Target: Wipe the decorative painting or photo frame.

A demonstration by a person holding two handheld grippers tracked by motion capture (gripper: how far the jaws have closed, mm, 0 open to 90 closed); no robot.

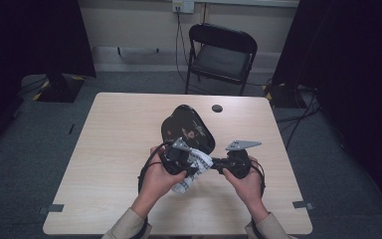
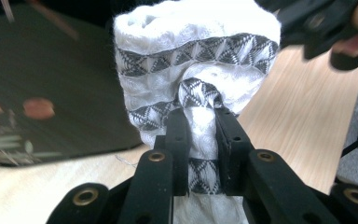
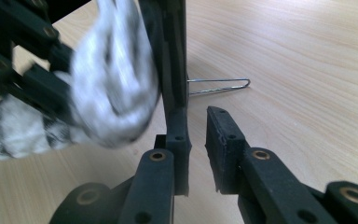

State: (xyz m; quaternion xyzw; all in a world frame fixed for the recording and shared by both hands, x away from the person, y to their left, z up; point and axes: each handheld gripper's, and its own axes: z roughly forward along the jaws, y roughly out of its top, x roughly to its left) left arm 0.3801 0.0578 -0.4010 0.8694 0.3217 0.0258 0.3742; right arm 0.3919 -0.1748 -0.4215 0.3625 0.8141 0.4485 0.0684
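Note:
A white cloth (image 1: 199, 160) with bands of black triangles hangs bunched between my two grippers, just above the table. My left gripper (image 1: 179, 160) is shut on it: in the left gripper view both jaws pinch a twisted fold of the cloth (image 2: 196, 42) at the left gripper's tips (image 2: 200, 112). My right gripper (image 1: 220, 165) points left at the cloth from the other side. In the right gripper view the right gripper (image 3: 198, 114) is shut with only a thin slit and nothing in it, and the blurred cloth (image 3: 116, 84) lies to the left of its jaws.
A glossy black tray (image 1: 186, 127) with a flower pattern lies on the wooden table (image 1: 114, 149) just beyond the hands, seen close as the tray (image 2: 51, 93). A bent thin wire (image 3: 219, 86) rests on the tabletop. A black folding chair (image 1: 221, 52) stands behind the table.

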